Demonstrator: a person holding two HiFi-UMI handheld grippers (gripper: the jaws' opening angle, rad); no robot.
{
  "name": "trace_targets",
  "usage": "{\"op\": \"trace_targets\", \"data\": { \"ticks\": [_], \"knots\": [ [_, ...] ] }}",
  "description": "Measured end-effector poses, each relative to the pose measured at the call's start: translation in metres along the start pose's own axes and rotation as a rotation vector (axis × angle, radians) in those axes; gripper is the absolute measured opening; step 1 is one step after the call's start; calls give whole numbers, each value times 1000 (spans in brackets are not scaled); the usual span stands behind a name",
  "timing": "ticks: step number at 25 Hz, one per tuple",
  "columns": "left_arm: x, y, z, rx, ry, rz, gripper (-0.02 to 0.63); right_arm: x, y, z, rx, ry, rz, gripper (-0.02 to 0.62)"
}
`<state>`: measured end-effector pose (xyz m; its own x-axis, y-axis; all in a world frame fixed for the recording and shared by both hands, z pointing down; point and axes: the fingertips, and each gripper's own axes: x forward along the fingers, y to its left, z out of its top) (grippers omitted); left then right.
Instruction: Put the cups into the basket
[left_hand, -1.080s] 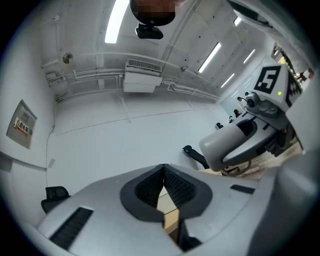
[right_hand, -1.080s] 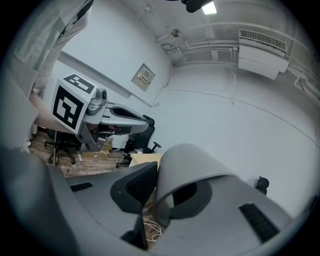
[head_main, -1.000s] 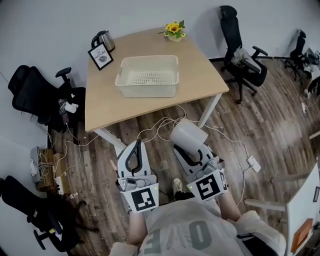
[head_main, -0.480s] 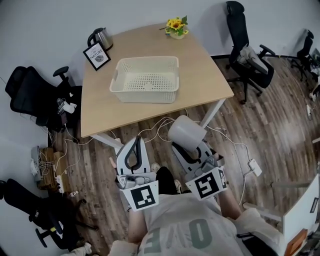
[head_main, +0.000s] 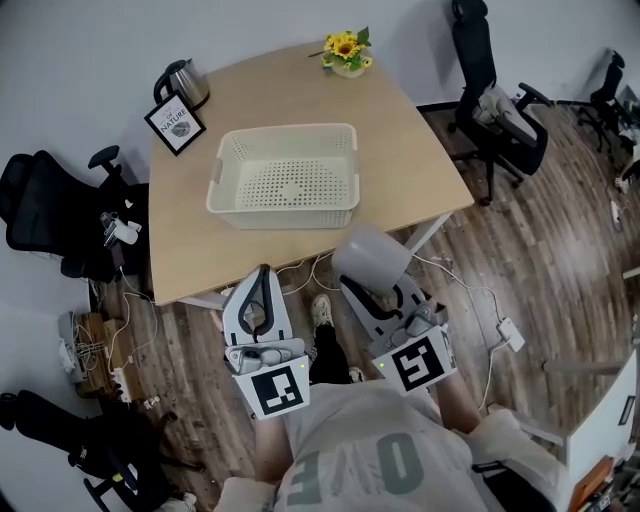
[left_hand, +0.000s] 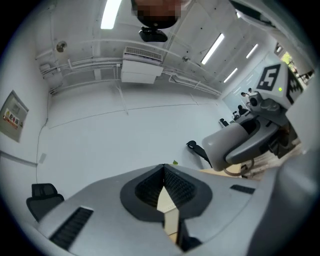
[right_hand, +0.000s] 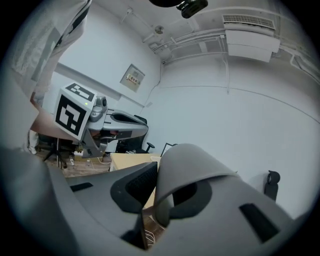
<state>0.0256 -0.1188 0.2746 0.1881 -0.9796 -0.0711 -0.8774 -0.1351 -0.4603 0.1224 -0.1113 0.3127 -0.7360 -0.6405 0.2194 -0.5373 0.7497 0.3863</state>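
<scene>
Nearer the basket (head_main: 283, 214) now, right gripper (head_main: 360, 285) pinches the cup (head_main: 370, 254); left gripper (left_hand: 164, 170) seemingly pressed together.

The wooden table (head_main: 410, 140) bears a cream basket (head_main: 290, 212), kettle (head_main: 183, 80), framed sign (head_main: 174, 123) and sunflowers (head_main: 347, 50)

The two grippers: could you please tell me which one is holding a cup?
The right gripper, whose jaws are closed on the wall of a grey cup; the left gripper has its jaws shut on nothing.
</scene>
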Motion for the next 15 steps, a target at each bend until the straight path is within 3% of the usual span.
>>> {"op": "trace_targets", "data": {
  "ticks": [2,7,15],
  "knots": [
    [19,11,-5,-12,3,0,8,18,-13,-3,-13,18,-5,60],
    [76,43,-11,71,-54,10,8,70,-47,0,-40,61,-38,60],
    [173,100,-32,44,-111,-4,8,159,-113,12,-101,77,-86,60]
  ]
}}
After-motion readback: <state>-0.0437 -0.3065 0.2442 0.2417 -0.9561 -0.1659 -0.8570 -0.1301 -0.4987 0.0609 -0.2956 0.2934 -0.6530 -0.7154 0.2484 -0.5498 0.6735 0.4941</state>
